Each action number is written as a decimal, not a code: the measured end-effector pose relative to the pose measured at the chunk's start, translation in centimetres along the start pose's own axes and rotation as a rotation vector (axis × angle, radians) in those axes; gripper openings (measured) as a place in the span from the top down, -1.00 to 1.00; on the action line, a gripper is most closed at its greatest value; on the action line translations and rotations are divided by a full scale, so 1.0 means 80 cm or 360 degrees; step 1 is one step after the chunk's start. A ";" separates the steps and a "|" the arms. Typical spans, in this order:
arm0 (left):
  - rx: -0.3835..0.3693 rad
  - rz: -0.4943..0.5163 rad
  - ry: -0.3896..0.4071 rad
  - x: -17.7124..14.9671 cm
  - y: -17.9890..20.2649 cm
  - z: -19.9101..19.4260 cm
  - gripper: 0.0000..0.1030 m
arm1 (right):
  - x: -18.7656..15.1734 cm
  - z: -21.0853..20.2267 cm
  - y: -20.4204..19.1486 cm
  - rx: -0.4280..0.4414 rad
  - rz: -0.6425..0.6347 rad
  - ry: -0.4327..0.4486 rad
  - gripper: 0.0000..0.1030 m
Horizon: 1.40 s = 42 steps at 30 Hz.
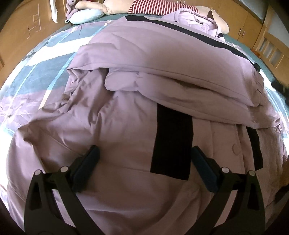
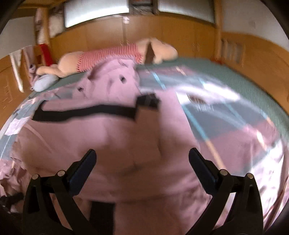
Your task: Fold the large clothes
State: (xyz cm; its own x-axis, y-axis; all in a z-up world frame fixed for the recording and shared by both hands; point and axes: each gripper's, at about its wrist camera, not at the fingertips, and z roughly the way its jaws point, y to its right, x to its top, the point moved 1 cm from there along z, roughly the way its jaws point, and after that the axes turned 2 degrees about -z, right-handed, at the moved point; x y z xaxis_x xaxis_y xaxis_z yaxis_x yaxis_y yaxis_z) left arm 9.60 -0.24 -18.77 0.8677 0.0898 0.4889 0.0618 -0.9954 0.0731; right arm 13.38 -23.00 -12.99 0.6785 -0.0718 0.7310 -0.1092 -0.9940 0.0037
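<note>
I am viewing a large lilac padded coat with black strips (image 1: 162,76) lying on a bed covered by a teal, white and grey patterned sheet (image 1: 36,72). Its long axis is running away from me toward the headboard end, the buttoned collar (image 2: 115,79) pointing at a beige plush doll in a red-striped top (image 2: 108,56). One side is lying folded over the body. My left gripper (image 1: 144,155) is hovering over the near hem, jaws spread and holding nothing. My right gripper (image 2: 142,157) is likewise gaping above the fabric; that view is blurring. A pale blue cushion (image 1: 84,16) is sitting beside the doll, with wooden cabinets (image 1: 252,27) beyond.
</note>
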 end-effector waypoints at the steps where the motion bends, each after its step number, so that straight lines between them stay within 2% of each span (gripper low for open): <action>1: 0.0003 0.0001 0.0004 -0.005 -0.002 -0.003 -0.96 | 0.007 0.009 -0.007 0.0004 -0.0034 -0.0042 -0.97; 4: 0.0015 0.0010 0.0013 -0.002 -0.002 0.000 -0.96 | 0.012 0.061 -0.021 -0.0050 -0.0067 -0.0225 -0.97; 5: 0.0017 0.0011 0.0015 -0.001 -0.002 0.001 -0.96 | 0.007 0.087 -0.024 -0.0071 -0.0072 -0.0348 -0.97; 6: 0.0017 0.0011 0.0016 -0.001 -0.002 0.001 -0.96 | -0.006 0.125 -0.024 -0.0035 -0.0047 -0.0543 -0.97; 7: 0.0016 0.0010 0.0016 -0.001 -0.002 0.001 -0.96 | -0.010 0.134 -0.020 -0.0001 -0.0002 -0.0569 -0.97; 10: 0.0009 0.0008 0.0015 0.000 -0.001 0.002 -0.96 | -0.001 0.120 -0.015 0.0007 -0.0017 -0.0576 -0.97; 11: 0.0005 0.0007 0.0017 0.000 -0.002 0.002 -0.96 | 0.003 0.108 -0.011 -0.0003 0.0004 -0.0528 -0.97; 13: -0.0002 0.0007 0.0021 0.000 -0.003 0.001 -0.96 | 0.024 0.063 0.008 0.0008 0.0124 -0.0223 -0.97; 15: -0.0006 0.0010 0.0025 -0.001 -0.004 0.001 -0.96 | 0.057 0.044 0.015 0.0049 0.0176 -0.0038 -0.97; 16: -0.0008 0.0011 0.0027 -0.001 -0.004 0.000 -0.96 | 0.084 0.048 0.015 0.0053 0.0185 -0.0007 -0.97; 19: -0.0012 0.0001 0.0037 -0.003 -0.005 0.000 -0.96 | 0.170 0.103 0.001 0.0113 0.0183 -0.0066 -0.97; 21: -0.0013 -0.0002 0.0042 -0.004 -0.006 0.000 -0.96 | 0.225 0.155 -0.017 0.0072 0.0159 -0.0119 -0.97; 24: -0.0021 0.0002 0.0046 -0.005 -0.008 0.000 -0.96 | 0.290 0.249 -0.041 -0.0044 0.0103 -0.0279 -0.97; 27: -0.0023 0.0010 0.0045 -0.005 -0.009 0.000 -0.96 | 0.312 0.318 -0.048 -0.0234 0.0089 -0.0357 -0.97; 29: -0.0026 0.0022 0.0053 -0.005 -0.009 0.001 -0.96 | 0.312 0.346 -0.043 -0.0259 0.0173 -0.0358 -0.93; 30: -0.0028 0.0022 0.0056 -0.006 -0.009 0.000 -0.96 | 0.306 0.363 -0.038 -0.0236 0.0226 -0.0397 -0.81; 31: -0.0034 0.0025 0.0058 -0.006 -0.009 0.000 -0.96 | 0.298 0.376 -0.037 -0.0269 0.0228 -0.0461 -0.07; 32: -0.0039 0.0027 0.0057 -0.006 -0.010 0.000 -0.96 | 0.291 0.380 -0.037 -0.0368 0.0198 -0.0495 0.90; 33: -0.0043 0.0029 0.0054 -0.006 -0.010 0.000 -0.96 | 0.288 0.369 -0.037 -0.0448 0.0170 -0.0414 0.91; 34: -0.0048 0.0031 0.0047 -0.006 -0.011 -0.001 -0.96 | 0.288 0.343 -0.040 -0.0397 0.0166 -0.0276 0.92; 35: -0.0052 0.0029 0.0042 -0.006 -0.011 -0.001 -0.96 | 0.289 0.325 -0.044 -0.0365 0.0159 -0.0205 0.92; 37: -0.0054 0.0028 0.0039 -0.006 -0.011 -0.002 -0.96 | 0.288 0.251 -0.050 -0.0226 0.0107 -0.0013 0.93; 38: -0.0052 0.0028 0.0037 -0.005 -0.012 -0.002 -0.96 | 0.285 0.226 -0.049 -0.0188 0.0084 0.0040 0.93; 39: -0.0049 0.0032 0.0035 -0.005 -0.011 -0.003 -0.96 | 0.273 0.172 -0.048 -0.0101 0.0039 0.0130 0.93; 40: -0.0051 0.0030 0.0035 -0.004 -0.012 -0.004 -0.96 | 0.266 0.145 -0.046 -0.0050 0.0016 0.0175 0.93; 42: -0.0068 -0.0009 0.0039 0.000 -0.016 -0.009 -0.96 | 0.226 0.064 -0.030 0.0086 -0.0037 0.0271 0.93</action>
State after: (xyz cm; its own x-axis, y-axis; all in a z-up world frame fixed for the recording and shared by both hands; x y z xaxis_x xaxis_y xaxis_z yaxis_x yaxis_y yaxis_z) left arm 9.14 1.08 -18.25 0.8550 0.0966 0.5095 0.0451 -0.9926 0.1125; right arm 29.65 -22.36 -3.30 0.5471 -0.0383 0.8362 -0.0527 -0.9985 -0.0113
